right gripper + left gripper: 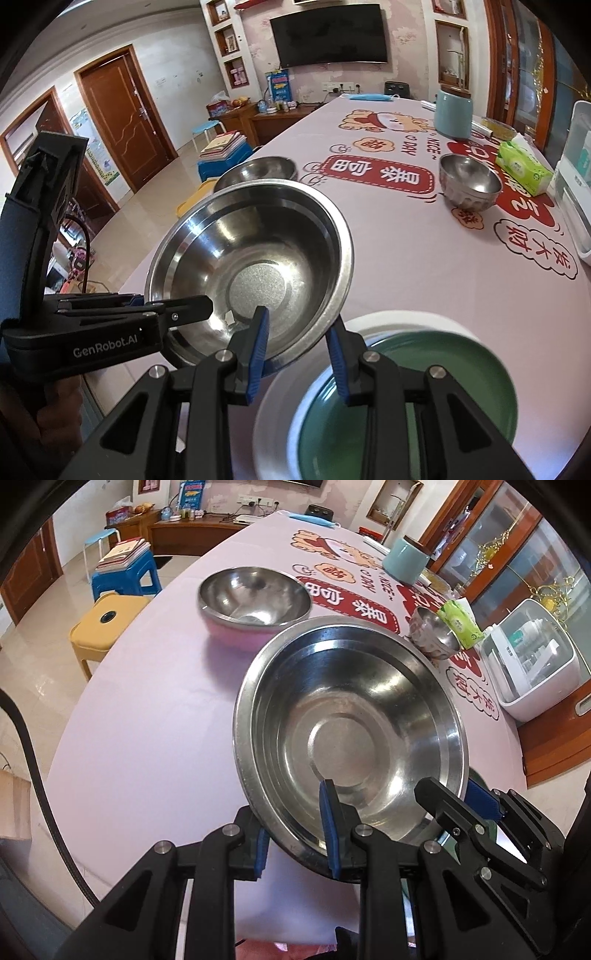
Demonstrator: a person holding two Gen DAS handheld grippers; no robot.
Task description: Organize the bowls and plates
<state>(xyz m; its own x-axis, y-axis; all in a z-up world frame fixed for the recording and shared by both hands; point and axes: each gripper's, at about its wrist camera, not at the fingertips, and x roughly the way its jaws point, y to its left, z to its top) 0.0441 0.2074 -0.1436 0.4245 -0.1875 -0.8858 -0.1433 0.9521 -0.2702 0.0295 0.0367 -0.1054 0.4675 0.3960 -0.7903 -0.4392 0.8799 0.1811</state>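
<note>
Since both tools clamp its rim, left tool (295, 840) and right tool (297, 347) hold the steel bowl (351, 734) tilted above the bench (147, 709), likely for stacking on the green plate (461, 373).

Tissue pack (522, 168), teal canister (453, 112) — yellow stool (107, 627)

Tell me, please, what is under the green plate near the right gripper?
The green plate lies on a white plate, whose rim shows around it. The right gripper covers part of both. Whether anything else lies below the white plate cannot be seen.
</note>
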